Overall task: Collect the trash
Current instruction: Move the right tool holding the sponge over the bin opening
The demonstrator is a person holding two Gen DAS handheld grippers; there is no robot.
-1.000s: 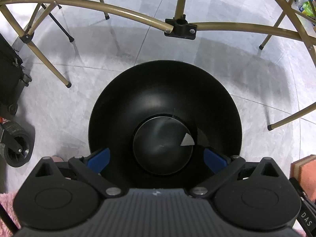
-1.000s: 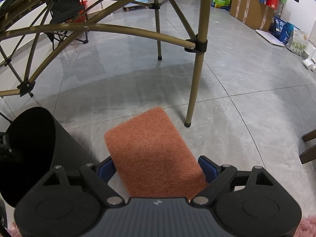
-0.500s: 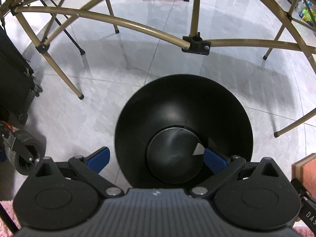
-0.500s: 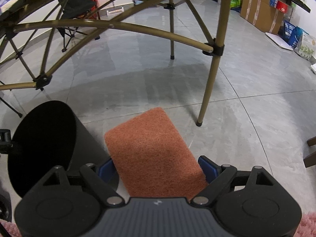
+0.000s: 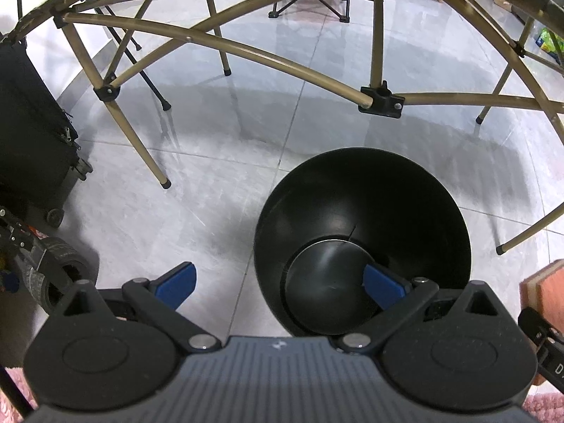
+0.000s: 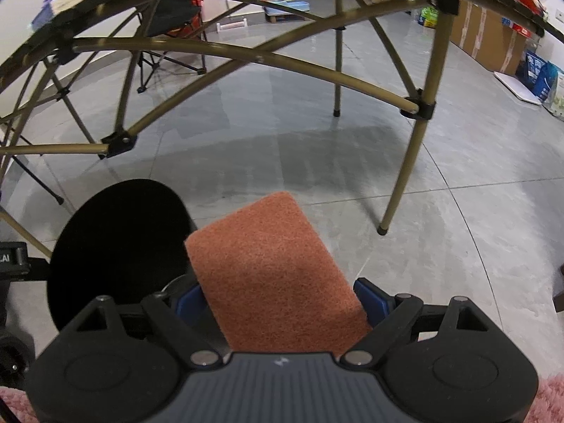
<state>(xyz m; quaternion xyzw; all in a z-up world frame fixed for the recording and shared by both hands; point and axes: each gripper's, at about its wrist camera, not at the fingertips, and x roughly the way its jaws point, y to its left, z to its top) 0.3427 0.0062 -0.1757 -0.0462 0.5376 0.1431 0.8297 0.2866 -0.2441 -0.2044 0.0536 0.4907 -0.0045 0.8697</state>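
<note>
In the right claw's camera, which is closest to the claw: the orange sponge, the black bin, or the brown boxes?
1. Orange sponge: held between the right claw's fingers.
2. Black bin: just left of it, on the floor.
3. Brown boxes: far off, upper right, by the wall.

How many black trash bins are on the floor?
1. The black trash bin stands on the gray floor under the table frame, ahead of the left tongs. More may be hidden out of view.

On the black bracket (image 6: pixel 13 264) at the left edge of my right wrist view I read the letters "LAI", cut off by the frame. In my left wrist view the black clamp (image 5: pixel 550 359) at lower right shows only a "D". The print on the far boxes and bags is too small to read.
</note>
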